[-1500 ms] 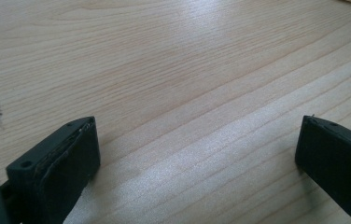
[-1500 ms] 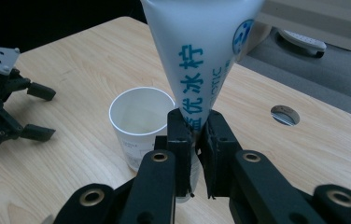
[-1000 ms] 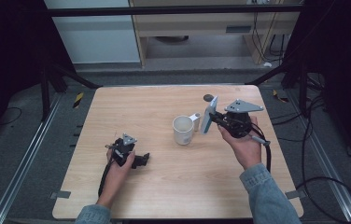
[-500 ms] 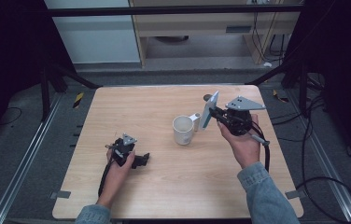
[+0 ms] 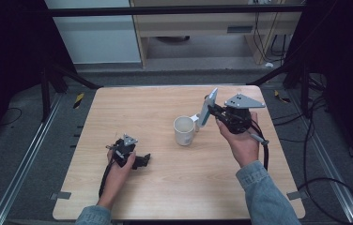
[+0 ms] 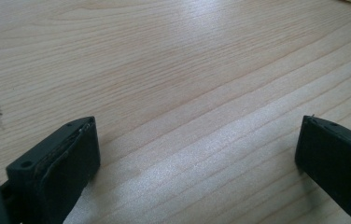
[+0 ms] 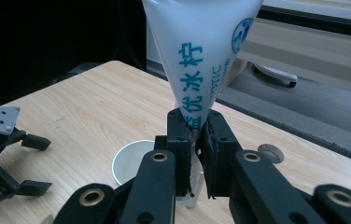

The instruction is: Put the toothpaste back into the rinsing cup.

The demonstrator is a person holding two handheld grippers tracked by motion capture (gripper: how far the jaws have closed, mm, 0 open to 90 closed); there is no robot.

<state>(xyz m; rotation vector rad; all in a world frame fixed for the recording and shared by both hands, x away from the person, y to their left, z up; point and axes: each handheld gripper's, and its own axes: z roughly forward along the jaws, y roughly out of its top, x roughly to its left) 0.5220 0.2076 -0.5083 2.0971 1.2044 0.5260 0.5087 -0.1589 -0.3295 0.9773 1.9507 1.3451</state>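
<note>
The right gripper (image 7: 195,154) was clamped on the neck of a soft, light, probably slippery plastic pouch (image 7: 201,51) over the paper cup (image 5: 184,130); the left gripper (image 6: 197,163) rested with jaws apart.

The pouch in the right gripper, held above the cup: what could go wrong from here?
1. The right gripper pinches the pouch only near its narrow lower end, so the wide top may flop over.
2. The spout sits close to the rim of the paper cup, so liquid might miss it.
3. The cup stands free; the left gripper rests apart, so a bump could tip it.
</note>
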